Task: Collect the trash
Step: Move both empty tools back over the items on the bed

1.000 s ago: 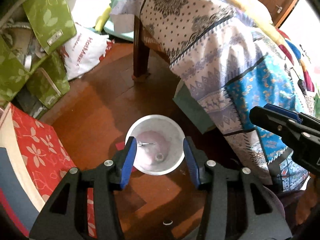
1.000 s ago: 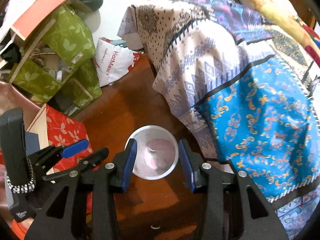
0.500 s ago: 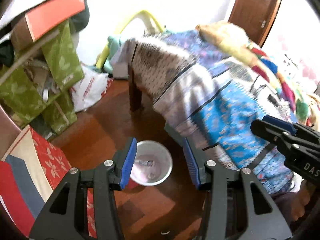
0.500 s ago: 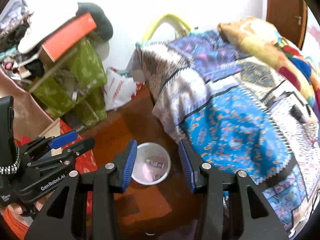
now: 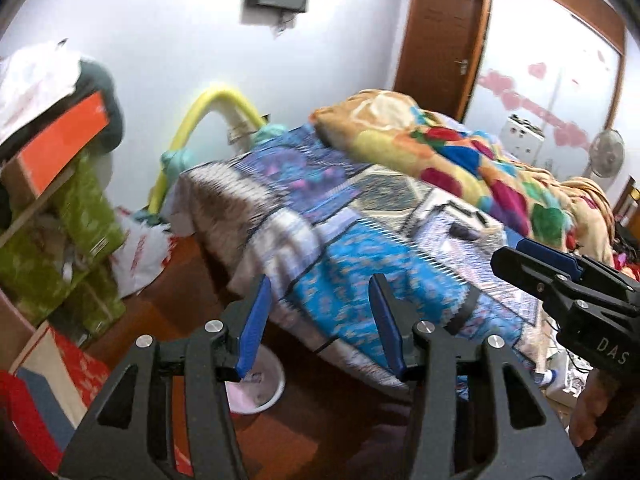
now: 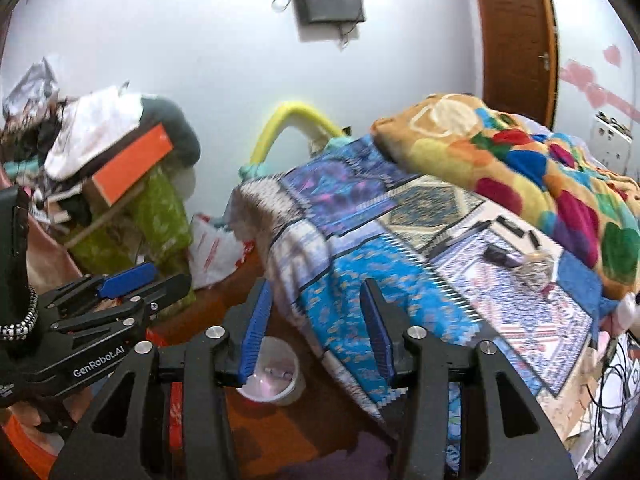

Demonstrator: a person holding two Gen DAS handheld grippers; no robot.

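Left wrist view: the left gripper hangs with its 2 blue-padded fingers apart, nothing between them. The right gripper has just been opening, its fingers likewise empty. Below them the white bucket stands on the wooden floor beside the bed, small scraps of trash inside. More small items lie on the patterned bedspread.

A patchwork bedspread drapes over the bed, a colourful blanket heaped on top; green boxes stack beside a wooden door
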